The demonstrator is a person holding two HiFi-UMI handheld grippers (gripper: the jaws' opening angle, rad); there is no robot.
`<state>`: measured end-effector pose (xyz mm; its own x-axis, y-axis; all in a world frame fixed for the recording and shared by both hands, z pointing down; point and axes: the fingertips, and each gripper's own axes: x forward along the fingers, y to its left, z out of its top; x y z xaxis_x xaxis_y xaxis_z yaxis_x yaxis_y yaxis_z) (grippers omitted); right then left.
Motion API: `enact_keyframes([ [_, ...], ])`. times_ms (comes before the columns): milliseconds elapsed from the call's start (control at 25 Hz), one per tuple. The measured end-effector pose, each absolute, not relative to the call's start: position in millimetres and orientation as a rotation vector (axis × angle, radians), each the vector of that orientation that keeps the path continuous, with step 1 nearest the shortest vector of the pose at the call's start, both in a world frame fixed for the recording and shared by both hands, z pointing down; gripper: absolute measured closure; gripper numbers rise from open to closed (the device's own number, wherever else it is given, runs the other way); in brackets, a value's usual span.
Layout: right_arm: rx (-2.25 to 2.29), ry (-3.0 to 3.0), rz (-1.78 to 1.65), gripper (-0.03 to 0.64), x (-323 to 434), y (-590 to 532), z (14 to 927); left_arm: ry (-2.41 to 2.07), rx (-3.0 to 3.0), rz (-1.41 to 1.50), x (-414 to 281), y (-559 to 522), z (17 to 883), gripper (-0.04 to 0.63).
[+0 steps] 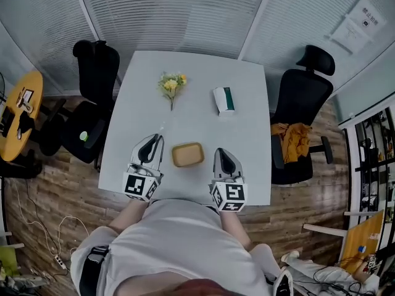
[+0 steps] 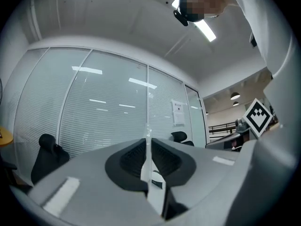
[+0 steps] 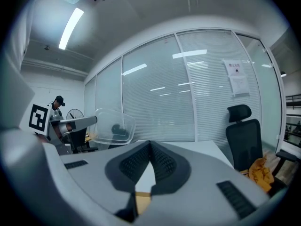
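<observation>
Clear plastic lid [image 3: 112, 125] pinched edge-on by left claw [image 1: 157, 139]; right claw [image 1: 223, 153] pressed together, empty, at 3 o'clock of the tan box [image 1: 187, 155] on the white worktop [image 1: 197, 73].

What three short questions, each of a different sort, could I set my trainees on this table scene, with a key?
1. True or false: the left tongs are shut on the edge of a clear lid.
2. Which thing lies on the white table between the two pairs of tongs? A, the flowers; B, the tan box; C, the tissue pack.
3. Fill in the missing word: the right tongs are ___, with nothing gripped between them.

Key: 1 true; 2 B; 3 shut.
</observation>
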<state>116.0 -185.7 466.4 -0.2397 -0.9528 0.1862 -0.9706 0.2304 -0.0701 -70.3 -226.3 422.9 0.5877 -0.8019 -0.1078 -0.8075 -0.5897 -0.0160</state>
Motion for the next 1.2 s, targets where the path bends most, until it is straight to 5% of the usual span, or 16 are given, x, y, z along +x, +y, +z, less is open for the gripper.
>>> enact_keyframes([
  [1200, 1.908, -2.394, 0.229, 0.61, 115, -189, 454, 1.398, -2.707, 0.09, -85, -218, 426, 0.551],
])
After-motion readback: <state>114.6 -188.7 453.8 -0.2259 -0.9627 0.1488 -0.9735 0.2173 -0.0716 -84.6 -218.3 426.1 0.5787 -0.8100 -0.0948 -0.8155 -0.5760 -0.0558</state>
